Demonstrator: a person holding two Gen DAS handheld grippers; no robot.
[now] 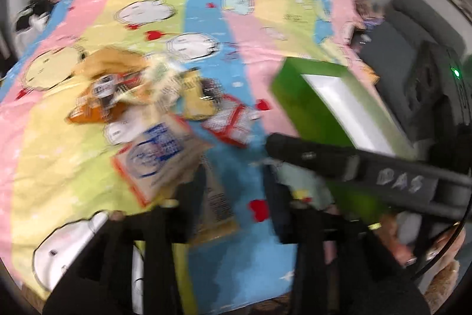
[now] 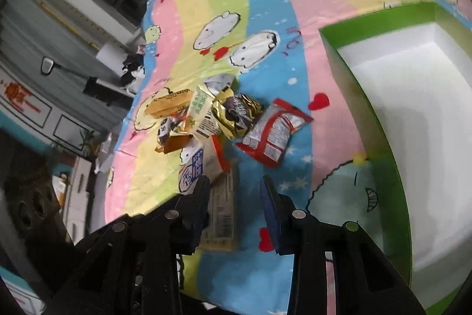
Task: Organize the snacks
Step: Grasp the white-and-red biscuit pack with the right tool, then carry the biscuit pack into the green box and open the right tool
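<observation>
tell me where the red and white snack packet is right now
In the right wrist view the red and white snack packet lies flat on the striped cloth, at the right edge of the snack pile, beside the gold wrapper and left of the green box.

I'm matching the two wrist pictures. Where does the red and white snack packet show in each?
Left wrist: red and white snack packet, centre, left of the green box.
Right wrist: packet, centre, right of the gold wrapper.
Shared landmark: the green box.
</observation>
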